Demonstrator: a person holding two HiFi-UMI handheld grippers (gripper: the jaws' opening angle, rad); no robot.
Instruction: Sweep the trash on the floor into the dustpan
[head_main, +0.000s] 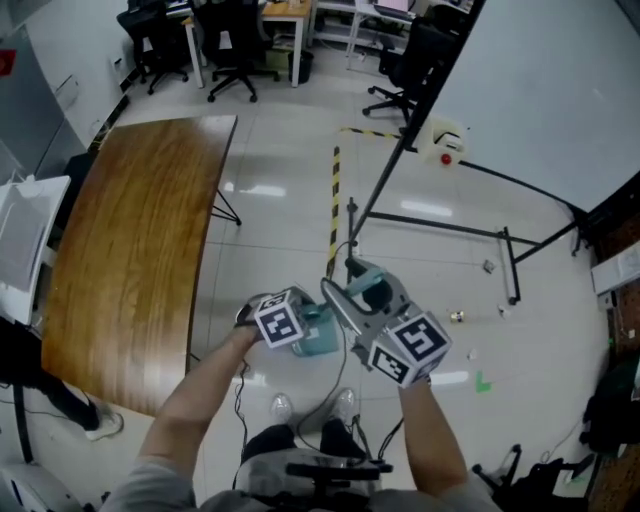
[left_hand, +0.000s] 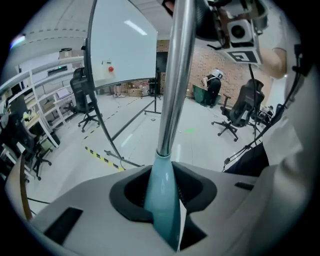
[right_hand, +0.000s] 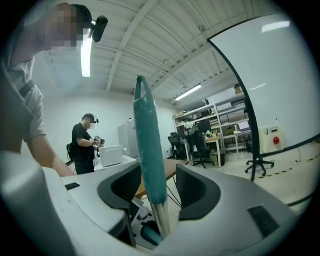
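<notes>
One long wooden table (head_main: 130, 260) is lying along the left of the head view, and three black office chairs (head_main: 236, 48) are showing plainly across the far end of the room. At the middle the person is holding two grippers close together on a single metal handle (left_hand: 172, 85). The left gripper (left_hand: 162, 200) is clamping its jaws on the flared teal part of that handle. The right gripper (right_hand: 159, 187) is standing with its jaws apart around the teal sleeve (right_hand: 149, 150) at the handle's tip, a gap showing on one side. Whether the handle belongs to a broom or a dustpan cannot be told. Further right, three small scraps of trash (head_main: 458, 317) are lying on the pale floor (head_main: 280, 190), apart from the grippers, near the foot of one whiteboard (head_main: 540, 90).
</notes>
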